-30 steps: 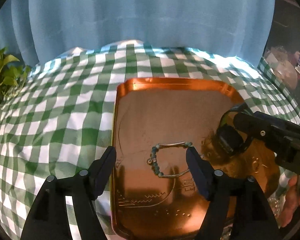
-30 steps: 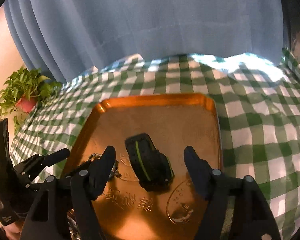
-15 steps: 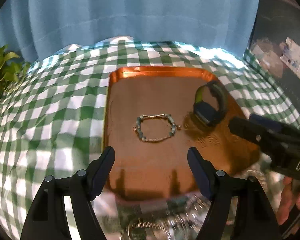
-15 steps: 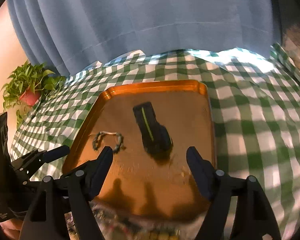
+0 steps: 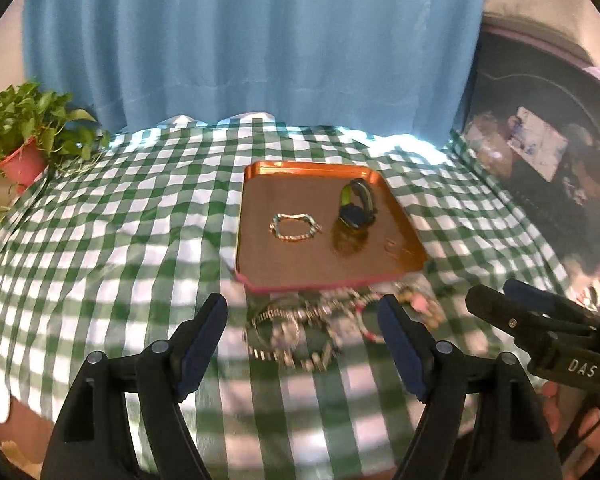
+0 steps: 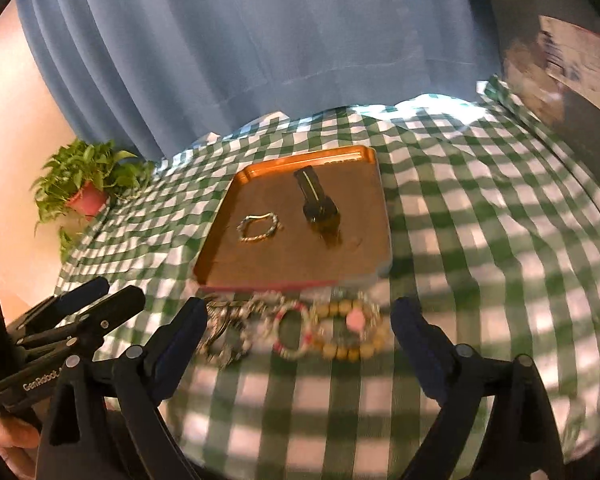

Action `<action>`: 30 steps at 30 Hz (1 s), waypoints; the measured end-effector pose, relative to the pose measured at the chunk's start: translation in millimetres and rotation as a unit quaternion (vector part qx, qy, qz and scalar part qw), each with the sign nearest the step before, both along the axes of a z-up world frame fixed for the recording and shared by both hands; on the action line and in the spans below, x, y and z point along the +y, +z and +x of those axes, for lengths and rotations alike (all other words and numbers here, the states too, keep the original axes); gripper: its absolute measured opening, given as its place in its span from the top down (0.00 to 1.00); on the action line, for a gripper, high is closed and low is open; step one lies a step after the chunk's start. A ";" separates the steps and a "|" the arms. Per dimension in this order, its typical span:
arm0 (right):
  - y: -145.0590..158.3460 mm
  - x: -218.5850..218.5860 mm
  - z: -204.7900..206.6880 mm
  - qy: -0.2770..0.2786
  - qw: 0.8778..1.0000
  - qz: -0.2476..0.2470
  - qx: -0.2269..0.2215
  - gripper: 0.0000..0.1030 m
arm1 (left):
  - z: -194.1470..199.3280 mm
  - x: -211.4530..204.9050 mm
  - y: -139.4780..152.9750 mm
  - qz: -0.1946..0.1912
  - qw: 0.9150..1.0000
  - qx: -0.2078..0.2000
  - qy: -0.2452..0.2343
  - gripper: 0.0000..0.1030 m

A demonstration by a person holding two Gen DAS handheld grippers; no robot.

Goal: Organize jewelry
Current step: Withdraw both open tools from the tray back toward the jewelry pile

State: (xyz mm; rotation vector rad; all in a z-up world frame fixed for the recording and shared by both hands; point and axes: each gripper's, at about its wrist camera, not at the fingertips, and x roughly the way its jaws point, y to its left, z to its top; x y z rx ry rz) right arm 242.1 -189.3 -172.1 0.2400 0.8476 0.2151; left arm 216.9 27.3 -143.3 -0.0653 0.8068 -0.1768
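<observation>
Green-and-white checked tablecloth [image 5: 112,240] covers the table. Blue curtain [image 5: 252,40] hangs along the far edge. Potted plant [image 5: 24,136] in a red pot stands at the far left corner, well apart from everything else. Dark clutter with a pale card to the right, too blurred to name.

Copper tray [image 5: 312,268] sits mid-table, long axis running away from the cameras. On it: a beaded bracelet [image 5: 294,227] lying flat as a closed loop, left of centre; just right of it a black wristband with a lime-green stripe [image 5: 356,206], standing on edge. In the right wrist view the band's [image 6: 318,198] long axis runs near to far, tilted slightly left at the far end. The two pieces lie near each other but apart.

Just in front of the tray's near rim, on the cloth, lies a heap of unsorted jewelry [image 5: 312,332], motion-blurred: a metal-link watch band at left, a red-and-white bracelet [image 6: 294,330] in the middle, a wooden-bead bracelet with a pink charm [image 6: 352,334] at right, overlapping. Nothing stands between the grippers and the heap.

Left gripper [image 5: 304,334] is released, with nothing pinched; the heap shows beyond the gap. Right gripper [image 6: 298,330] likewise spread wide and empty, its jaws having just been opening; the heap lies beyond the tips, untouched. Each gripper shows at the other view's edge, with a bit of hand behind it.
</observation>
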 end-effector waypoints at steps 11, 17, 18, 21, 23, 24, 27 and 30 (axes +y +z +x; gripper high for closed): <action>28.9 2.0 -100.8 -0.029 0.996 -0.055 -0.070 0.11 | -93.4 -2.2 40.0 -0.003 0.999 -0.050 -0.014 0.20; 30.3 5.5 -125.7 0.007 0.997 -0.006 -0.071 0.11 | -117.8 -3.5 36.9 -0.020 0.998 -0.058 -0.023 0.20; 30.6 7.5 -128.6 0.012 0.997 -0.007 -0.073 0.11 | -122.9 -2.4 35.9 -0.020 0.998 -0.061 -0.017 0.20; 28.9 12.8 -135.6 0.020 0.997 -0.010 -0.076 0.11 | -133.5 0.3 29.8 -0.016 0.998 -0.064 -0.012 0.19; 26.7 12.4 -140.1 0.021 0.997 0.004 -0.076 0.09 | -135.3 1.8 22.6 -0.014 0.998 -0.056 -0.009 0.19; 24.8 10.5 -141.5 0.017 0.997 0.012 -0.075 0.05 | -134.7 2.4 17.1 -0.014 0.999 -0.048 -0.008 0.19; 19.2 7.5 -141.7 0.018 0.997 0.021 -0.076 0.05 | -129.0 1.2 2.8 -0.004 0.999 -0.038 -0.008 0.19; 11.5 7.0 -134.8 0.021 0.997 -0.005 -0.076 0.05 | -119.9 2.1 -8.3 0.000 0.999 -0.034 -0.010 0.19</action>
